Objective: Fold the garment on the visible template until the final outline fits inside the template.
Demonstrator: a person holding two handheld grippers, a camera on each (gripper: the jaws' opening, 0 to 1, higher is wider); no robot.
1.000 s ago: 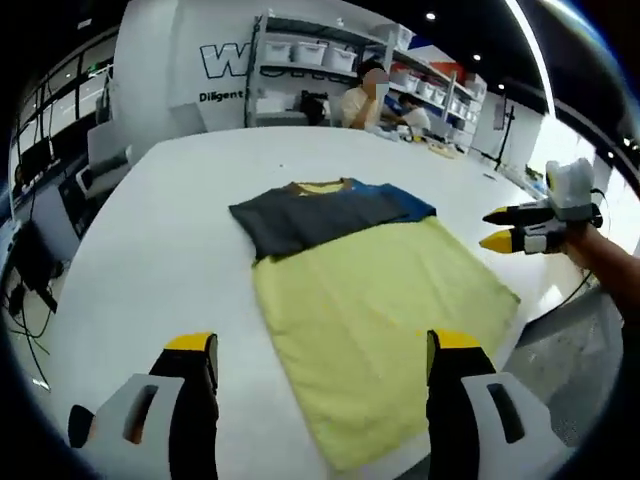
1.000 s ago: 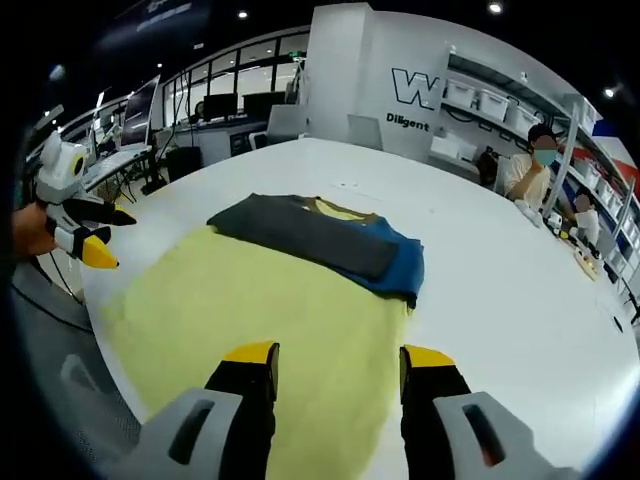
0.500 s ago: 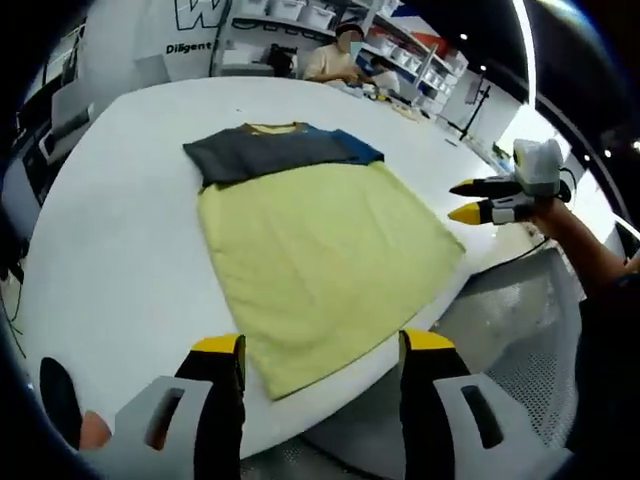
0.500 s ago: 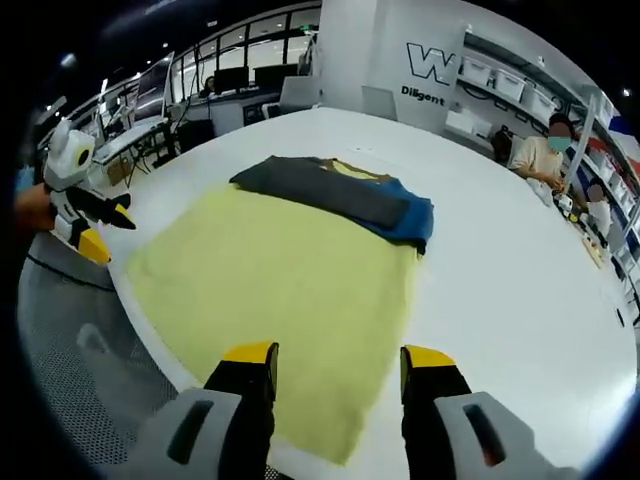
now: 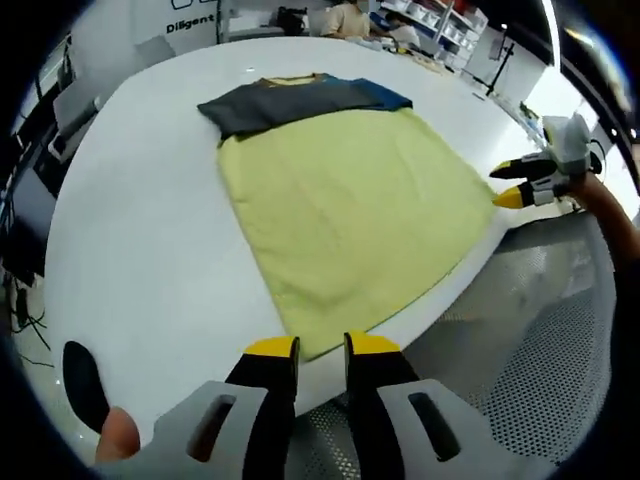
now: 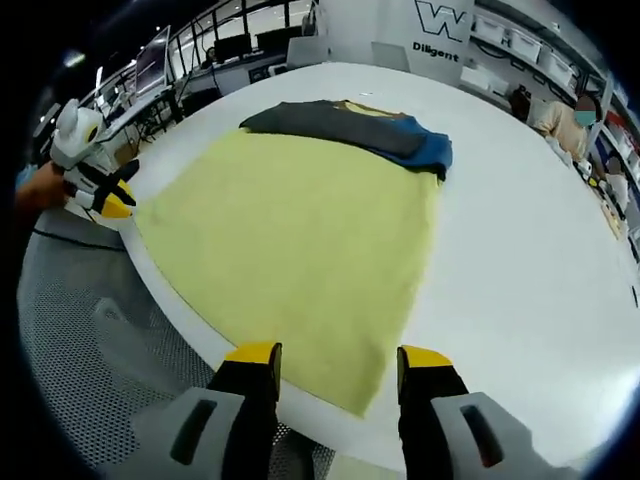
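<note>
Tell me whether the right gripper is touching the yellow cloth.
Apart. In the right gripper view, the right gripper hangs with open jaws off the white table edge, and the yellow cloth near corner sits between the tips without meeting either.

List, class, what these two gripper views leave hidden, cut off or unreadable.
- Garment's front: the folded grey, blue and yellow garment hides its inner layers in both views.
- Wall lettering: cut off by the right gripper view's top edge.
- Shelf bins' contents: too small.
</note>
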